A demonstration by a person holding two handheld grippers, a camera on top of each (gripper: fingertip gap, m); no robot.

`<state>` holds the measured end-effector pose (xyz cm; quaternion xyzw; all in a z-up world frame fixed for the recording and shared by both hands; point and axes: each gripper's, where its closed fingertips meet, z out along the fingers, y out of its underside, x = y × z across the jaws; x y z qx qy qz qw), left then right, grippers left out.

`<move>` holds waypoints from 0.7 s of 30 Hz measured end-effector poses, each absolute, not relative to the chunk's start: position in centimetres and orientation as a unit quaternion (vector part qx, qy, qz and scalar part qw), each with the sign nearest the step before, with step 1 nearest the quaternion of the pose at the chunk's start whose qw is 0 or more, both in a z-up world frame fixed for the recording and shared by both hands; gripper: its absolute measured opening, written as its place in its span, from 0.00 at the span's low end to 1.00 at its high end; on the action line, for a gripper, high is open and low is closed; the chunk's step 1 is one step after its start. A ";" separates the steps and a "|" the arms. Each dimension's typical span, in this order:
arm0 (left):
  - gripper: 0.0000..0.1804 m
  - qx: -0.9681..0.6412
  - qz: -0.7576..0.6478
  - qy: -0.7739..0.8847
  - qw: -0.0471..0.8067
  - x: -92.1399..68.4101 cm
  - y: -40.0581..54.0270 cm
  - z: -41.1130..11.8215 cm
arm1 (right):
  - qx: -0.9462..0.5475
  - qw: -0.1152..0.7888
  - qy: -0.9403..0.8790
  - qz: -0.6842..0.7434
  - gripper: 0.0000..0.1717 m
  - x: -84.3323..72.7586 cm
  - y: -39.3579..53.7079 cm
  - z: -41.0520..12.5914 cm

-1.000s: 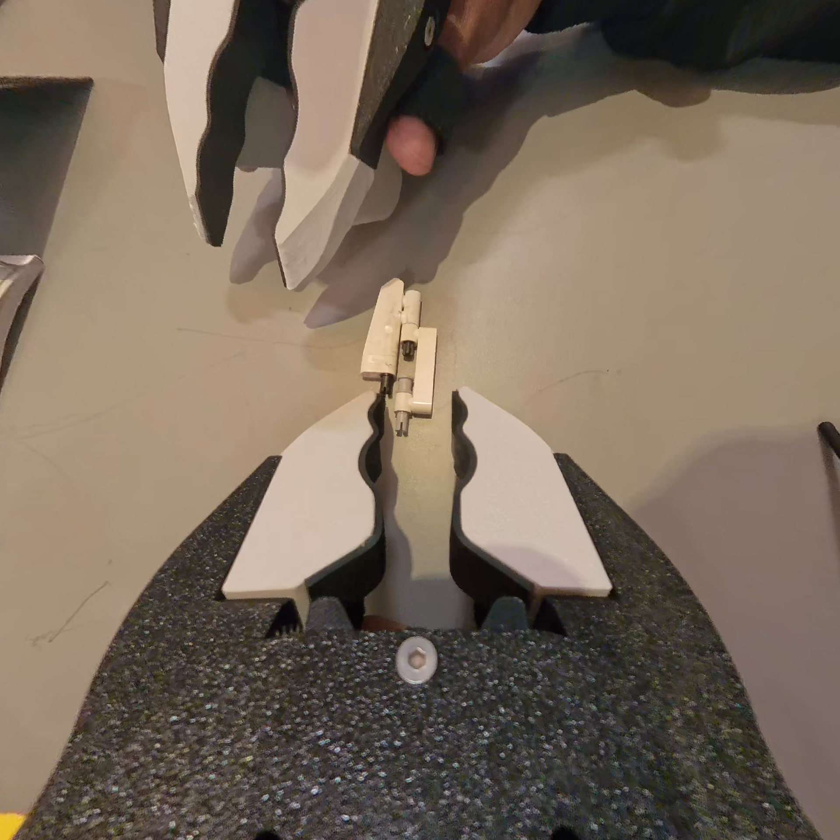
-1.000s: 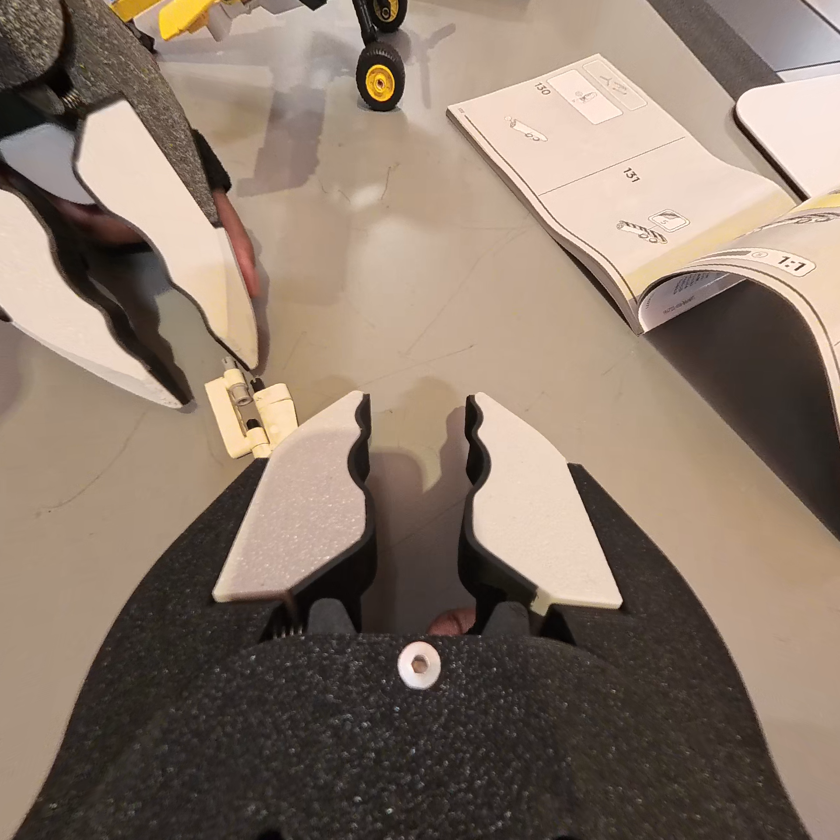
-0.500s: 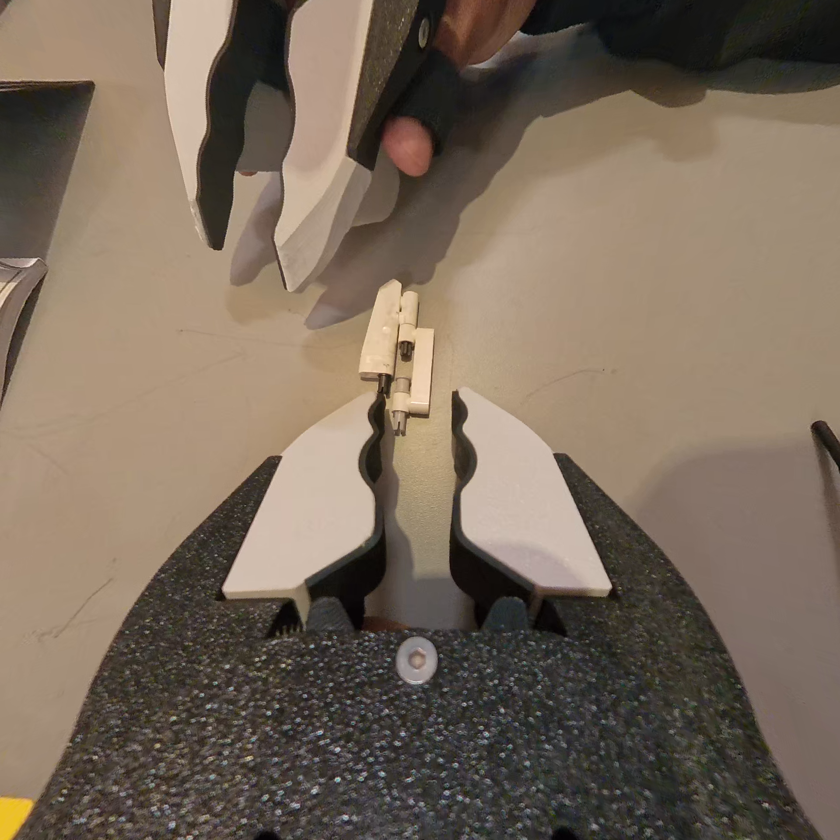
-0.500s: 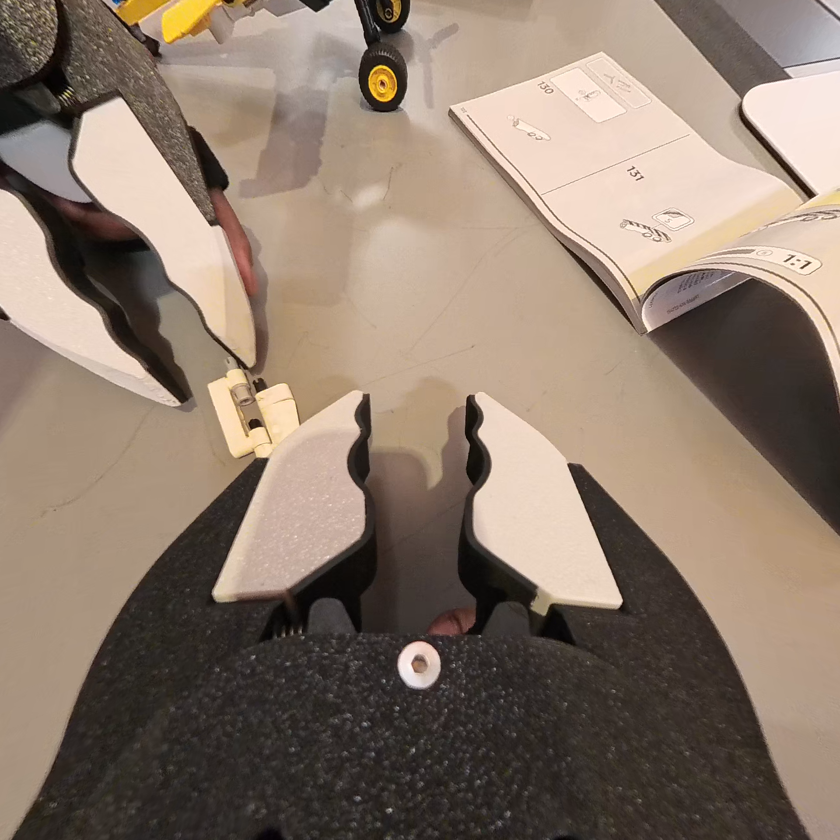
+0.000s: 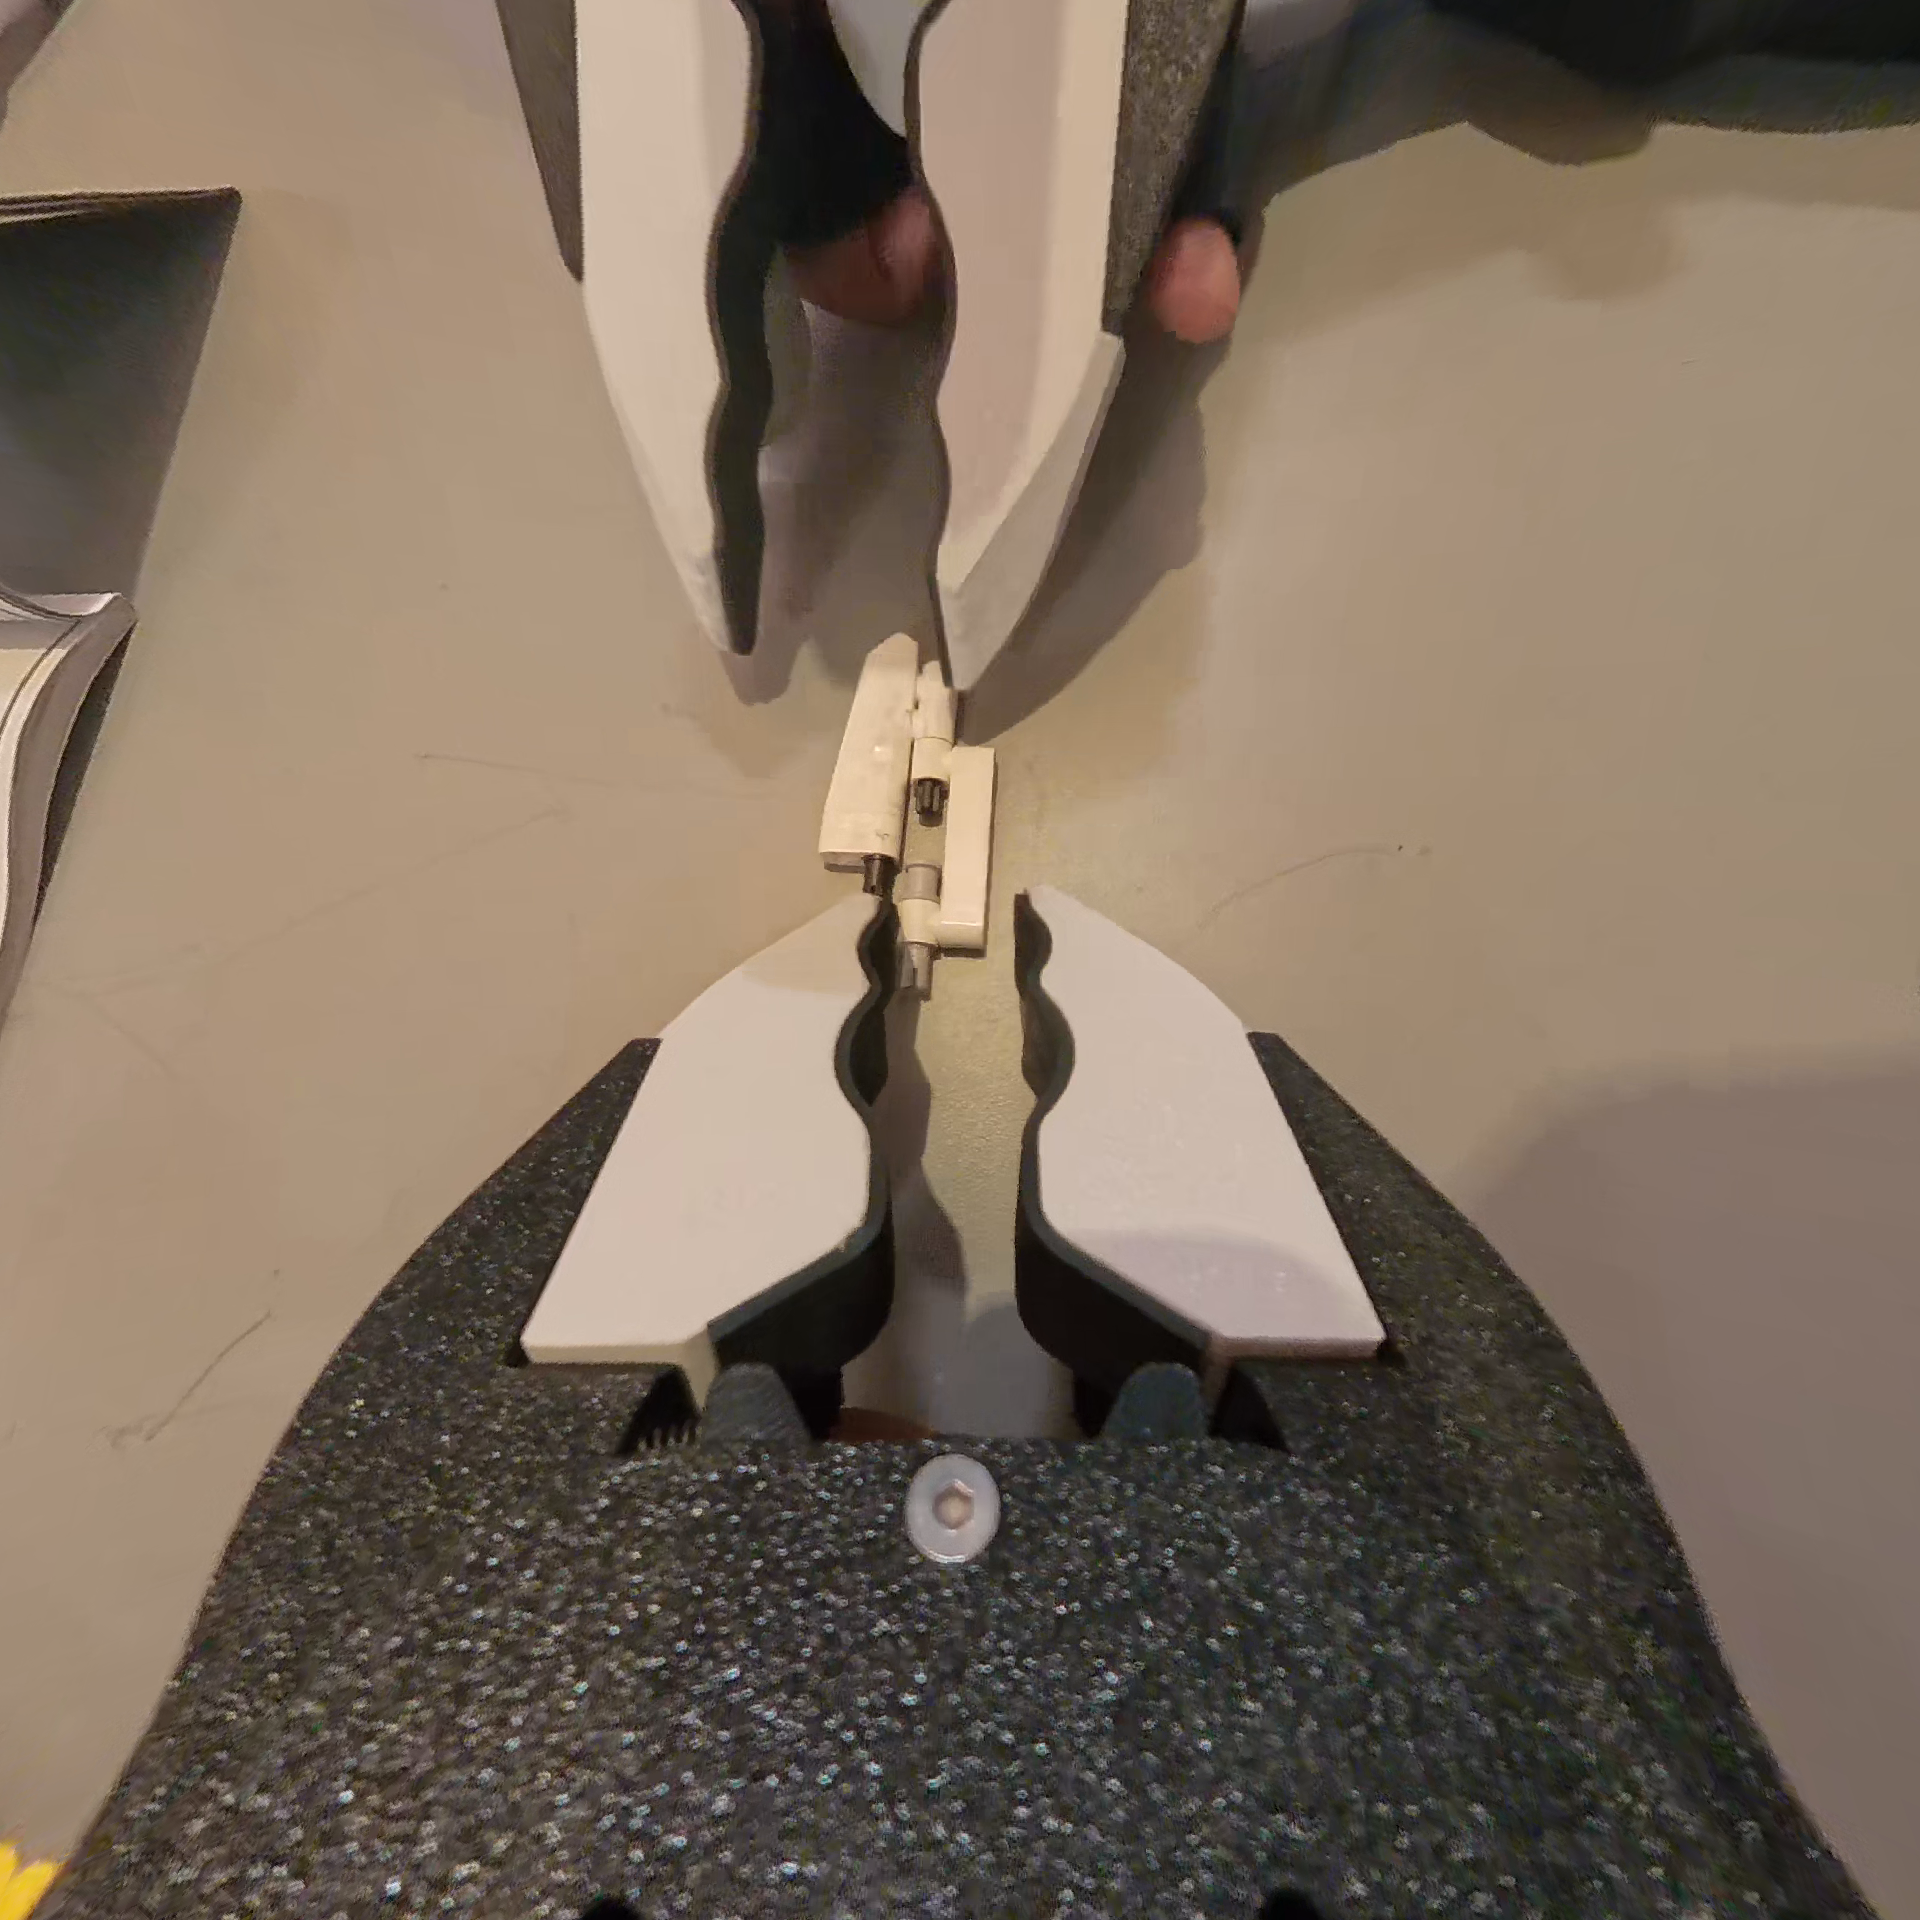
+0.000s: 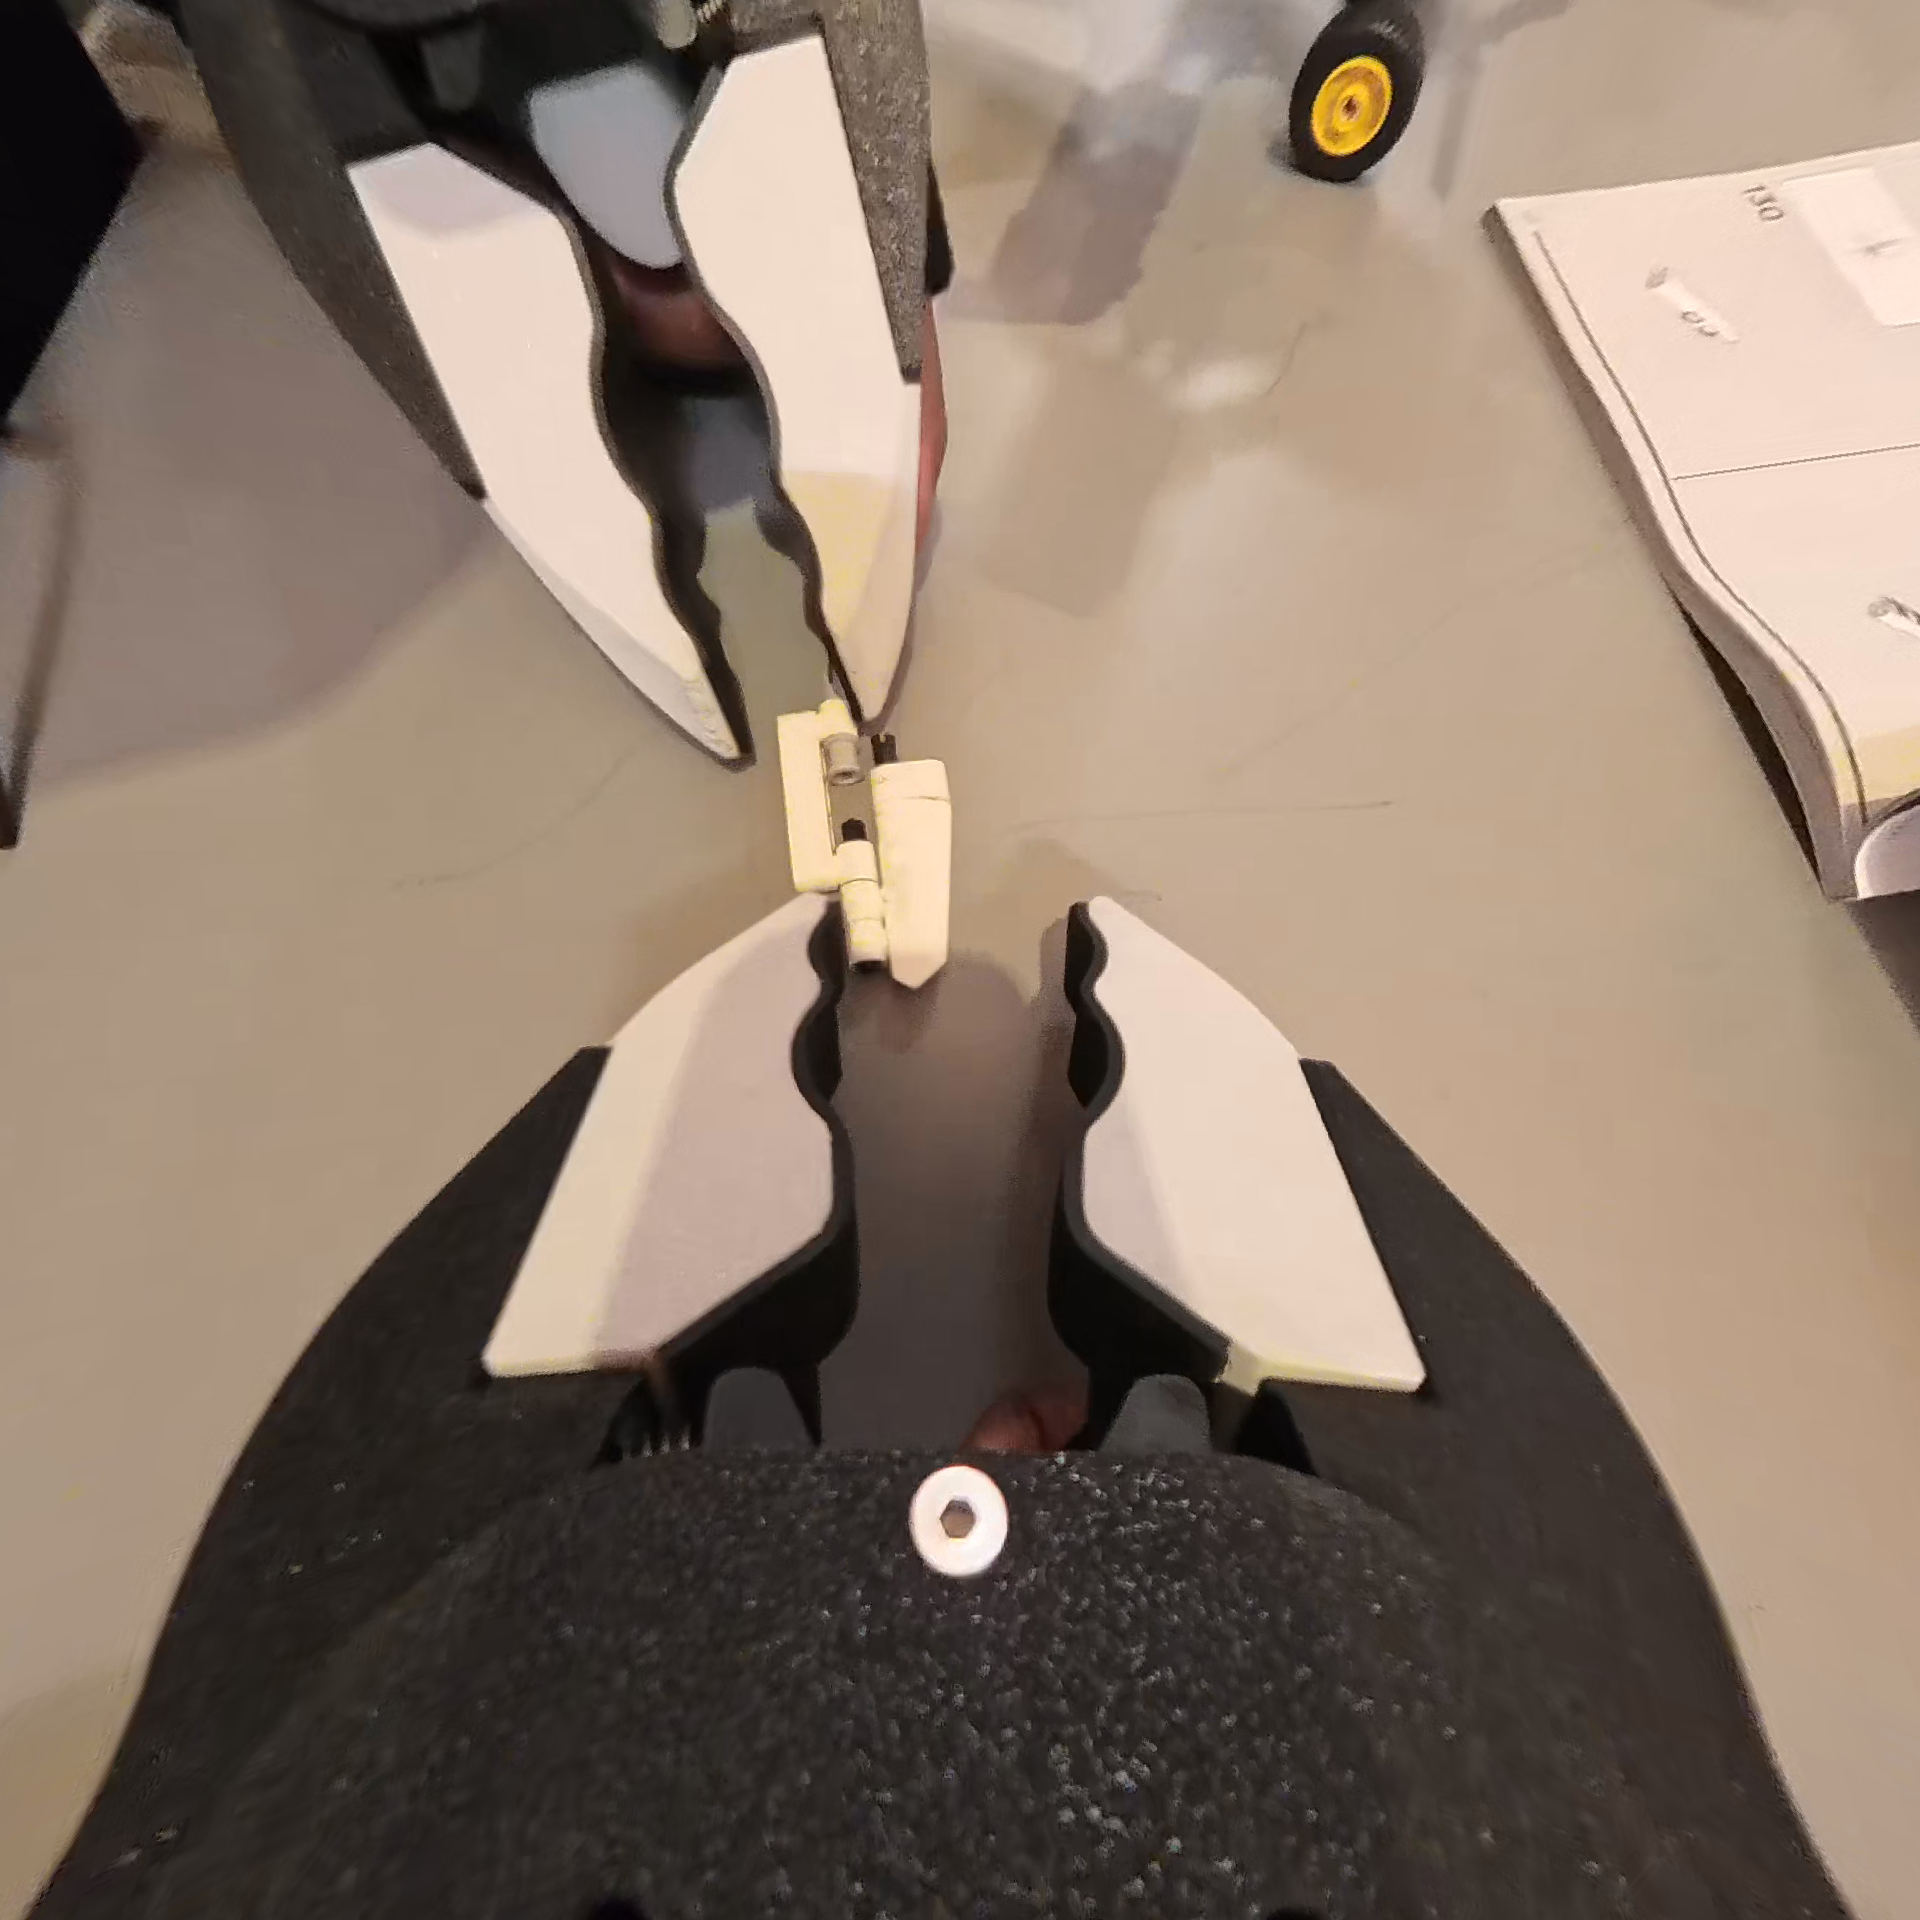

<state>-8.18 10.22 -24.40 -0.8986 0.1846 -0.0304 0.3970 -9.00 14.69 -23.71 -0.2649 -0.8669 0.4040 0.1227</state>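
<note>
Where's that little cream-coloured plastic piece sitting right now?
The cream piece lies flat on the grey table, mid-frame in both wrist views, right between the two facing grippers, its ends at their open jaws; neither holds it.

Smooth cream plastic assembly (image 5: 906, 821) on matt grey tabletop (image 5: 1455, 727)

The left hand-held gripper (image 5: 948, 914) and right hand-held gripper (image 6: 940, 914) faced each other, tips close, both with jaws apart.

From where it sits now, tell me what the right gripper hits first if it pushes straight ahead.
Probably the small white brick assembly on the table: its near end lies just inside the right gripper, whose fingers stand apart. Beyond it sits the left gripper. Height above the table is unclear.
</note>
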 end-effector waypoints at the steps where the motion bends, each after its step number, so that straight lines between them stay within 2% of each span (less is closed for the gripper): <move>1: 0.12 -0.899 -0.028 0.184 0.396 -8.2 10.2 -24.4 | -0.262 0.124 -0.872 0.395 0.23 -8.9 14.6 -23.9; 10: 0.08 -0.899 -0.023 0.187 0.397 -8.2 10.2 -24.4 | -0.247 0.118 -0.889 0.368 0.13 -8.5 14.3 -24.8; 21: 0.08 -0.906 -0.022 0.197 0.375 -8.6 9.6 -24.5 | -0.250 0.120 -0.887 0.369 0.12 -8.6 14.5 -24.7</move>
